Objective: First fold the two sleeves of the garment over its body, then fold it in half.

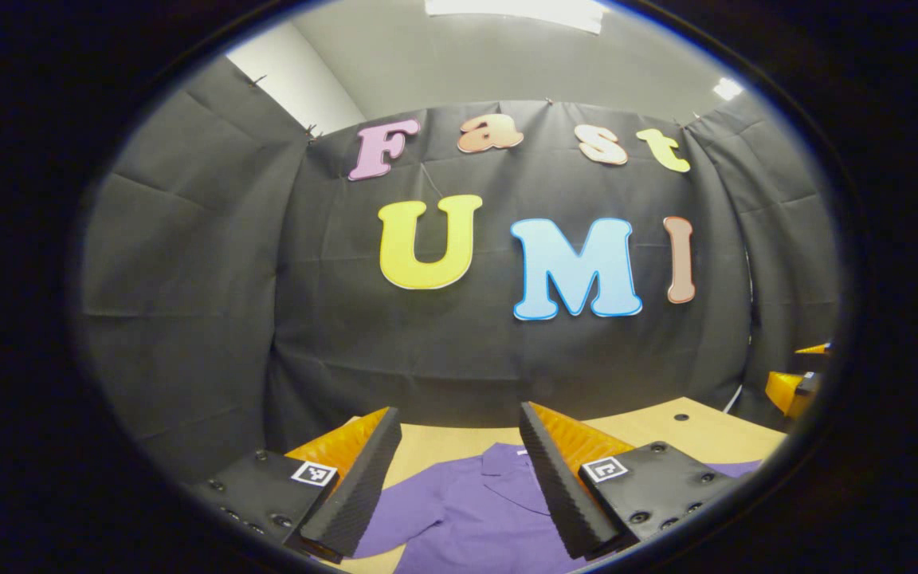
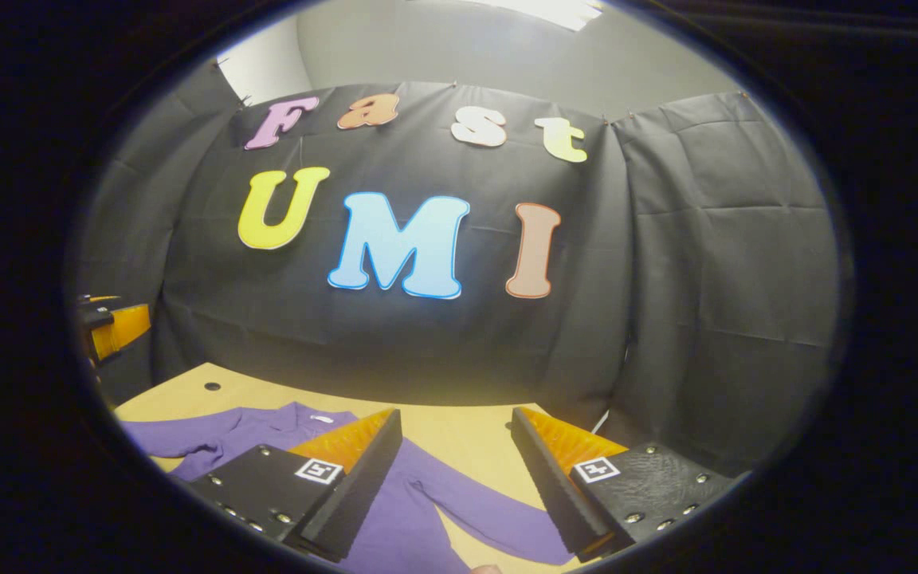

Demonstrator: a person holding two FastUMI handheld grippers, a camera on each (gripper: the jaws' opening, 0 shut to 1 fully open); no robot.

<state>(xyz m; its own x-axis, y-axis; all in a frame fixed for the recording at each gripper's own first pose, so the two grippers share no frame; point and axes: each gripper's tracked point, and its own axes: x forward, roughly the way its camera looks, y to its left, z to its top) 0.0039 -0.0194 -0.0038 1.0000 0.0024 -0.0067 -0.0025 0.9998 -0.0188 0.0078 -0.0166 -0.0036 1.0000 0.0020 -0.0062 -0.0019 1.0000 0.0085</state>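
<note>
The task looks to be at its very start: the purple garment [image 1: 467,510] lies spread flat on the wooden table [image 1: 690,434], collar toward the booth's back wall, and in the right gripper view one long sleeve [image 2: 475,506] runs out sideways across the bare tabletop, not yet folded over the body. The first step, bringing a sleeve in over the body, seems to be the one in hand, though neither sleeve is gripped yet. In the left gripper view the left gripper [image 1: 459,482] hovers above the shirt near the collar [image 1: 507,462], its fingers [image 1: 359,486] spread wide apart with nothing between them and, as far as can be judged, clear of the cloth. In the right gripper view the right gripper [image 2: 455,482] is likewise wide open and empty, hanging over the outstretched sleeve and the stretch of table beside it. The lower part of the garment is cut off at the bottom of both views, so how neatly the hem lies cannot be told. The next move probably calls for lowering one gripper to a sleeve near its cuff, pinching a single layer of fabric, and carrying it across the chest without dragging the body out of square.
</note>
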